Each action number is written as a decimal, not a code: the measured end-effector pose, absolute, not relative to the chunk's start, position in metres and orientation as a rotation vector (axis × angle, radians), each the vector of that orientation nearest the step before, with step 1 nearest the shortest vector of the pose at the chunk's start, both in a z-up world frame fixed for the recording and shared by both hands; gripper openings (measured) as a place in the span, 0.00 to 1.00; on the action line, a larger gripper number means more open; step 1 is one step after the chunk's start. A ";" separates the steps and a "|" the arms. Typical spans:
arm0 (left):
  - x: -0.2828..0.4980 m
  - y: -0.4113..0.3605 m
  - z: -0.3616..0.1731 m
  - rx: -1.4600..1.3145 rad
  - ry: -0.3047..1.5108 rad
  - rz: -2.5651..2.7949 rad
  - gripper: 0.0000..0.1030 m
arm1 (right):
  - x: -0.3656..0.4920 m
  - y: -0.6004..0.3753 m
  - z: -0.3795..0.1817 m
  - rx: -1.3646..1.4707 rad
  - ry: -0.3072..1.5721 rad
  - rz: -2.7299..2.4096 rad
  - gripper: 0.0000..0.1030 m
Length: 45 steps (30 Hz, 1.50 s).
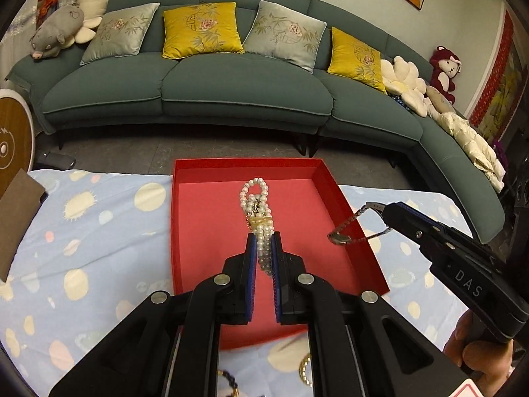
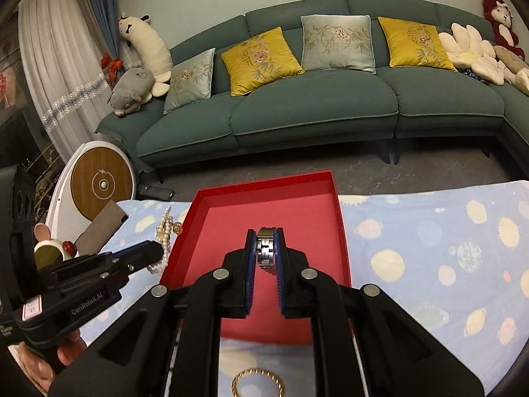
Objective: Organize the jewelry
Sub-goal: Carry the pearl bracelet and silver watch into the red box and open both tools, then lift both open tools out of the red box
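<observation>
An open red box (image 1: 205,218) lies on the blue planet-print cloth. My left gripper (image 1: 264,241) is shut on a multi-strand pearl necklace (image 1: 254,192), whose loop and gold clasp hang over the box floor. To the right, my right gripper (image 1: 385,210) holds a silver metal-link watch (image 1: 340,236) over the box's right wall. In the right wrist view, the right gripper (image 2: 266,235) is shut on the watch (image 2: 266,248) above the red box (image 2: 264,182). The left gripper (image 2: 158,249) with the pearl necklace (image 2: 163,231) is beside the box's left wall.
A gold bangle (image 2: 258,382) lies on the cloth (image 2: 429,248) near the front edge, behind my fingers. A brown card (image 1: 20,218) sits at the table's left. A green sofa (image 1: 231,82) stands beyond the far edge. A hand (image 1: 479,350) grips the right tool.
</observation>
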State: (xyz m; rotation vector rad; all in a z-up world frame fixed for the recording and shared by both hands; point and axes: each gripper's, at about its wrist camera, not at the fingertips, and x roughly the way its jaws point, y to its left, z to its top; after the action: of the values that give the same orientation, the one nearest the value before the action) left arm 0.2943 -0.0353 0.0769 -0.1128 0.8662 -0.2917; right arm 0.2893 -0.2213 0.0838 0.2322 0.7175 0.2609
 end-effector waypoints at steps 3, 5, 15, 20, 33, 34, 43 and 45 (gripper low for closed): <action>0.325 -0.036 0.064 -0.124 0.886 -0.272 0.06 | 0.327 -0.221 0.075 0.240 0.726 0.248 0.10; 0.344 -0.035 0.055 -0.120 0.898 -0.250 0.06 | 0.348 -0.220 0.067 0.244 0.741 0.239 0.10; 0.390 -0.039 0.013 -0.101 0.955 -0.205 0.08 | 0.402 -0.218 0.029 0.237 0.792 0.203 0.10; 0.390 -0.031 0.011 -0.165 0.959 -0.178 0.44 | 0.395 -0.224 0.029 0.228 0.761 0.189 0.30; 0.251 0.008 0.057 -0.120 0.876 -0.146 0.57 | 0.235 -0.272 0.084 0.266 0.655 0.192 0.61; 0.237 0.012 0.058 -0.117 0.879 -0.140 0.57 | 0.222 -0.274 0.086 0.276 0.659 0.192 0.61; 0.131 0.041 0.042 -0.129 0.903 -0.077 0.57 | 0.118 -0.278 0.075 0.353 0.675 0.181 0.61; 0.115 0.046 0.033 -0.161 0.922 -0.073 0.57 | 0.105 -0.271 0.067 0.338 0.696 0.187 0.61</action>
State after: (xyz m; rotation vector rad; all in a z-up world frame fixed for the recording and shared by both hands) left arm 0.1152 0.0457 0.0327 -0.1607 0.9216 -0.0728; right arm 0.1049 -0.2711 0.0674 0.3383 0.6960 0.1866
